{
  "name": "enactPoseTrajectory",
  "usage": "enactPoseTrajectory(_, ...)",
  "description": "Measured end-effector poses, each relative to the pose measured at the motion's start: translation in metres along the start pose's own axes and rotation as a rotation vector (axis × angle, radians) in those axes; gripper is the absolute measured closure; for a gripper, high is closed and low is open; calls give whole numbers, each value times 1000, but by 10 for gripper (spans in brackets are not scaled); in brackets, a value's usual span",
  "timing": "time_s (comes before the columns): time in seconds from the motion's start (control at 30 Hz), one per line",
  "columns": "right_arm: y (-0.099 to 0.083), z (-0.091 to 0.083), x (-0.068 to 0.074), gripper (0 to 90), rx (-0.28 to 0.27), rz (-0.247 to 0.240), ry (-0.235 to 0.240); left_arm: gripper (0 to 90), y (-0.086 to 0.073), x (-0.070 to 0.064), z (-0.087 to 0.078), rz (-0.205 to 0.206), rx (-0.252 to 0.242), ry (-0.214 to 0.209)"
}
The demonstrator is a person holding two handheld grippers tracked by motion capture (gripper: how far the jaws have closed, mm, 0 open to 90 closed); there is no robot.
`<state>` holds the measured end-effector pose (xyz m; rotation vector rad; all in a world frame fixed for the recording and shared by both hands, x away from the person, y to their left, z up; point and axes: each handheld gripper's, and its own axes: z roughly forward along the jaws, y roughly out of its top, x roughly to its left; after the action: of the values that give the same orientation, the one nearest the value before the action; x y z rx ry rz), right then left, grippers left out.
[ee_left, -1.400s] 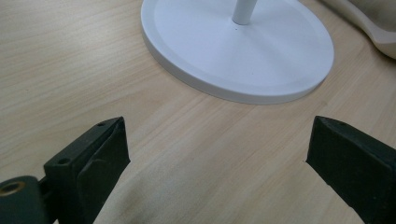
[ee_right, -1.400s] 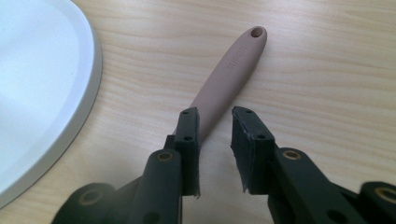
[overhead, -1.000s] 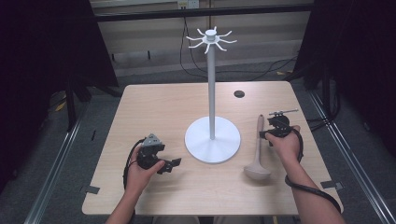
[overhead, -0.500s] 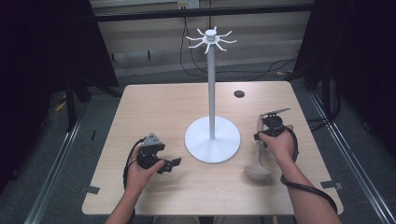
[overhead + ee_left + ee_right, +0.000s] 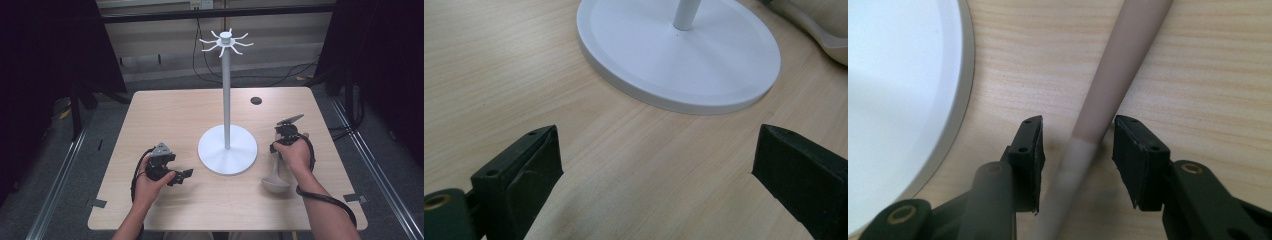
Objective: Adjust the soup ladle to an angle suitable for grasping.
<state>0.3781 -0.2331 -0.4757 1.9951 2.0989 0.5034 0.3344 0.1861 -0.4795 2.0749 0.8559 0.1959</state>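
table (image 5: 170, 115): light wood, square, seen from above.
stand (image 5: 227, 150): white, round base near the middle of the table, thin pole upright, ring of hooks at the top.
ladle (image 5: 274, 181): beige, flat on the table just right of the stand's base, bowl at the near end, handle running away toward the far side.
right gripper (image 5: 280, 142): held in the right hand (image 5: 292, 152) over the ladle's handle, pointed down; jaws parted on either side of the handle, with a gap showing on both sides in the right gripper view (image 5: 1077, 155), not yet pressed on it.
left gripper (image 5: 181, 174): held in the left hand (image 5: 150, 177) low over the table, near and left of the stand's base, aimed right; jaws spread wide with nothing between them (image 5: 656, 160).
dark disc (image 5: 256, 100): small, on the far part of the table, right of the pole.
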Motion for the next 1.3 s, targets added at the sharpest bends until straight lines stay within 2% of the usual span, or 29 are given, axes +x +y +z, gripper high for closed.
enactPoseTrajectory(0.2,2,2,0,633,9,-8,-29,52,-1,1,0,1,-1,5)
enactPoseTrajectory(0.37,6,2,2,649,43,-19,-38,52,0,-1,1,6,1,0)
enactPoseTrajectory(0.43,8,2,3,662,56,-5,-45,52,0,-1,1,3,1,1)
enactPoseTrajectory(0.47,8,2,2,674,61,-4,-38,52,0,-1,1,3,0,1)
enactPoseTrajectory(0.53,9,2,0,711,61,46,11,52,0,-1,1,2,-1,1)
enactPoseTrajectory(0.63,9,3,2,749,58,58,46,52,-1,1,0,3,-2,5)
enactPoseTrajectory(0.67,9,4,2,771,55,56,84,52,-1,1,-1,4,0,4)
enactPoseTrajectory(0.73,10,3,4,776,50,39,100,52,-1,2,-1,2,0,5)
enactPoseTrajectory(0.8,11,-1,7,777,49,19,95,52,-1,2,-1,-1,-1,5)
enactPoseTrajectory(0.83,12,-3,8,778,30,4,102,52,-1,2,-1,2,0,5)
enactPoseTrajectory(0.9,14,-10,8,778,18,6,117,52,-1,1,-1,3,-1,6)
enactPoseTrajectory(1.0,15,-19,6,779,-30,-11,144,52,0,1,0,4,-1,6)
enactPoseTrajectory(1.07,15,-27,3,779,-90,-36,158,52,0,0,1,2,1,6)
enactPoseTrajectory(1.1,14,-30,3,779,-109,-31,164,52,0,0,1,1,-1,2)
enactPoseTrajectory(1.13,13,-39,1,779,-163,-22,183,52,0,-1,1,6,0,3)
enactPoseTrajectory(1.17,13,-39,1,779,-163,-22,183,52,0,-1,1,5,-1,3)
enactPoseTrajectory(1.3,11,-53,-4,779,-271,-35,219,52,0,-2,2,4,2,4)
